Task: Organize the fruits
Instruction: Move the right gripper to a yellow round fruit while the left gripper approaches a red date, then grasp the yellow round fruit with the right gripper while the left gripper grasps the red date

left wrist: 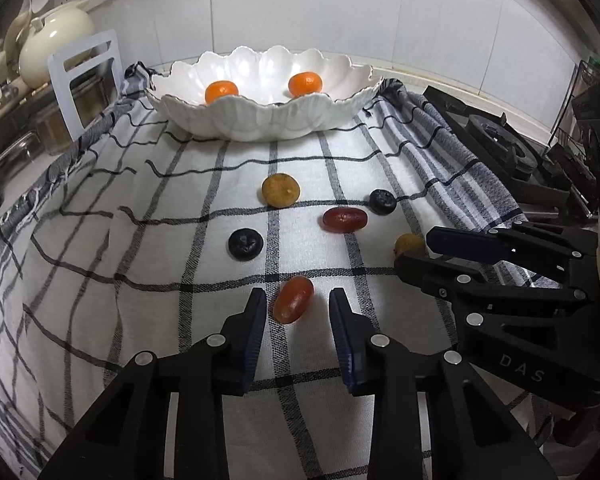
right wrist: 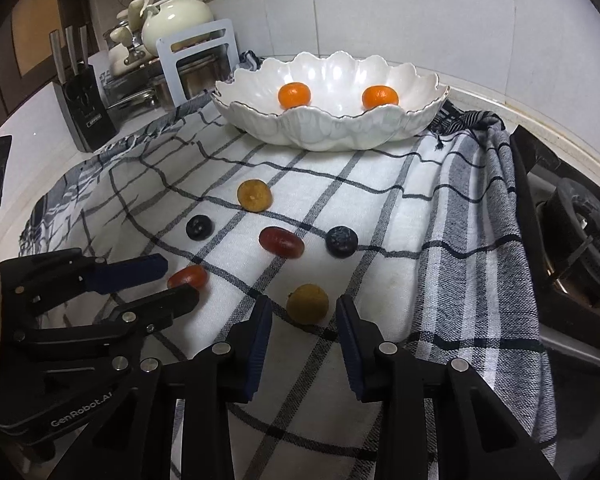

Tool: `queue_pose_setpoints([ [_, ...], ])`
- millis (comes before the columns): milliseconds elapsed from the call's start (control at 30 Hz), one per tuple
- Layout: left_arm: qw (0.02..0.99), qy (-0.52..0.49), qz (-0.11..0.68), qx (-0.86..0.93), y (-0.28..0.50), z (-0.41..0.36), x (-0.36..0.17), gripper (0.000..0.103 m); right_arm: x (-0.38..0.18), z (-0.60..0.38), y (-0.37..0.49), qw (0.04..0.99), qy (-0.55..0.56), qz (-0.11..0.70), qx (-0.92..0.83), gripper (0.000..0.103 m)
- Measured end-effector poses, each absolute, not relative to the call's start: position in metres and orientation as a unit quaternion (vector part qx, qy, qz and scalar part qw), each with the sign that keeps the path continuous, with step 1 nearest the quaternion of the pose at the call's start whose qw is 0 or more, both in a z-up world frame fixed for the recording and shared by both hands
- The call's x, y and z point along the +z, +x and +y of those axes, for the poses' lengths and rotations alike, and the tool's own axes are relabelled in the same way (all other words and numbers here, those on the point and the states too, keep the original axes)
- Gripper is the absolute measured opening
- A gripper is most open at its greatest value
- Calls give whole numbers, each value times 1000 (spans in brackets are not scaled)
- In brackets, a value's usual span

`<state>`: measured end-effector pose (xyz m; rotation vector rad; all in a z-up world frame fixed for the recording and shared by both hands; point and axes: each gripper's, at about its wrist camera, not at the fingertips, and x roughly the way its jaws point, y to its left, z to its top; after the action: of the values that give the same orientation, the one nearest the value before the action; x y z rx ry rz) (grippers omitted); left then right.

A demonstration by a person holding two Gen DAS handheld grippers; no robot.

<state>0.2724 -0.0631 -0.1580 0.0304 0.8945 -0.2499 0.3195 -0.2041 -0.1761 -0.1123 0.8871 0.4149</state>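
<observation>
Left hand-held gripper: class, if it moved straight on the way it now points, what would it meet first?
The left hand-held gripper is open, and the nearer red grape on the checked cloth lies just ahead between its fingers, so it would probably meet that grape first.

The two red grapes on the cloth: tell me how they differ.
The near red grape lies between the open fingers of the left gripper; the far red grape lies clear of both grippers. The near one looks lighter, orange-red; the far one is a darker red. The near one lies slanted in the left wrist view, the far one almost crosswise. Both are oval, glossy, and rest on the checked cloth.
</observation>
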Motion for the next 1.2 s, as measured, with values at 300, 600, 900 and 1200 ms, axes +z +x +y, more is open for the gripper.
queue_pose_setpoints([
  [300, 891, -2, 437, -119, 277, -61, -165, 23, -184, -205, 327, 877, -42, 435, 198, 29],
  [600, 891, -14, 437, -120, 278, -57, -165, 19, -184, -204, 326, 880, -44, 431, 196, 25],
  [900, 898, -26, 422, -123, 272, -53, -149, 18, -167, -203, 316, 888, -37, 415, 195, 25],
  [1200, 913, -31, 388, -124, 268, -45, -120, 18, -138, -202, 308, 904, -33, 382, 189, 25],
])
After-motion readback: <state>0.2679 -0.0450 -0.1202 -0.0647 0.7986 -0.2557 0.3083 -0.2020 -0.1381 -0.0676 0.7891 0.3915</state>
